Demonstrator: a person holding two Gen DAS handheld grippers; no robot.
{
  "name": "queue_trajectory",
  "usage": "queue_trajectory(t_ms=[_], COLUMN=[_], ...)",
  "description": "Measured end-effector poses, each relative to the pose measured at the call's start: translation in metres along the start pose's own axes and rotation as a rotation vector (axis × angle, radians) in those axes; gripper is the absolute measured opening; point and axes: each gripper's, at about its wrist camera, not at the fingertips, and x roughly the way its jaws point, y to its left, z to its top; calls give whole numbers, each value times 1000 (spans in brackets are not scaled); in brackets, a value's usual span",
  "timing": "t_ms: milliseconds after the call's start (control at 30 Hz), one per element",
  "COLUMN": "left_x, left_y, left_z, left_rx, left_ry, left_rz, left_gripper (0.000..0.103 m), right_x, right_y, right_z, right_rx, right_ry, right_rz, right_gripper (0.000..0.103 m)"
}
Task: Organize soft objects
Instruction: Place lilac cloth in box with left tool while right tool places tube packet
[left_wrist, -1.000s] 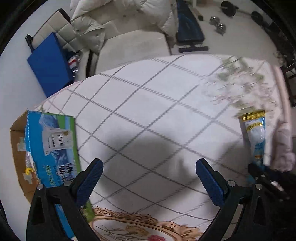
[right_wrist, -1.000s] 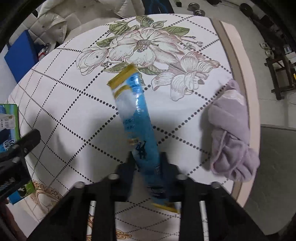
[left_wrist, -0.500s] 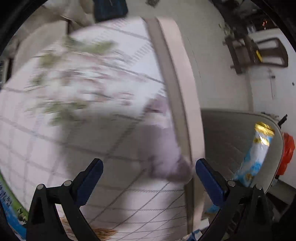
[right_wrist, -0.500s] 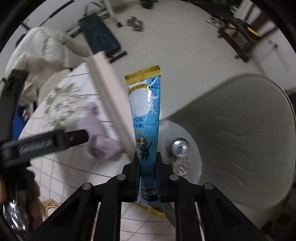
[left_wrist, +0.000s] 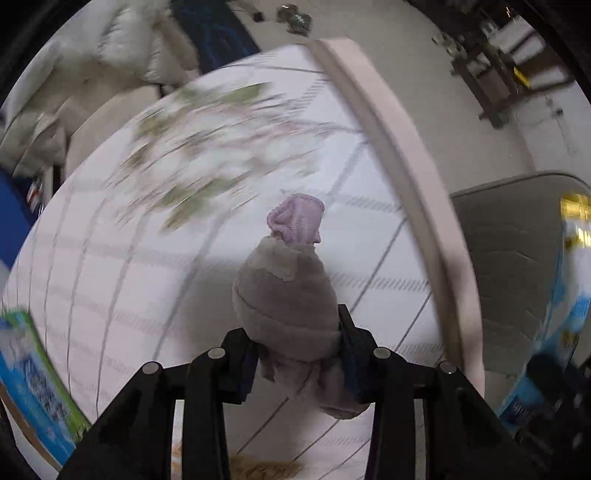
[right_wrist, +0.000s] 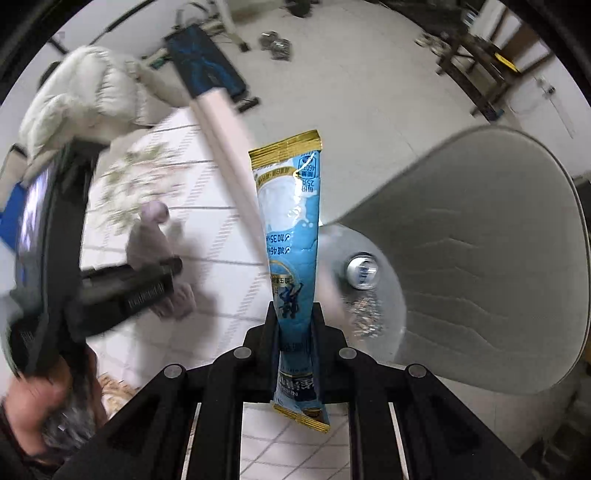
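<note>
My left gripper is shut on a rolled purple sock that lies on the flower-print tablecloth near the table's right edge. The sock also shows in the right wrist view with the left gripper on it. My right gripper is shut on a long blue sachet and holds it upright off the table's edge, above a grey chair. The sachet shows blurred at the right of the left wrist view.
A drink can and crumpled foil lie on the chair seat. A blue-green carton lies at the table's left. The pink table edge separates table and chair. A white padded coat and weights lie beyond.
My left gripper has closed on the purple sock; it was open half a second ago. My right gripper has carried the sachet from the table out over the chair.
</note>
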Motion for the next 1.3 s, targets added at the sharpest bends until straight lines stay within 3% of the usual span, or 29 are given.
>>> queue_trajectory(t_ms=[233, 400, 633, 733, 900, 1167, 1267, 1300], left_x=[-82, -148, -178, -160, -118, -70, -60, -57], left_y=[137, 249, 418, 476, 529, 553, 556, 555], left_z=[-102, -182, -274, -283, -285, -284, -281, -281], left_rx=[-148, -230, -396, -449, -485, -446, -439, -439], left_ry=[-130, -210, -177, -110, -11, 115, 151, 154], left_rz=[-25, 38, 227, 257, 277, 283, 234, 213], left_gripper=[35, 35, 35, 35, 35, 38, 41, 42], right_x=[-36, -56, -49, -32, -9, 39, 62, 68], right_y=[116, 233, 388, 448, 513, 536, 543, 545], right_z=[-43, -98, -163, -176, -180, -162, -158, -156], right_rx=[-180, -317, -432, -440, -481, -472, -472, -471], right_ry=[-38, -24, 40, 57, 55, 108, 161, 170], right_rz=[120, 232, 305, 280, 200, 104, 58, 44], right_gripper=[15, 15, 15, 15, 15, 15, 20, 30])
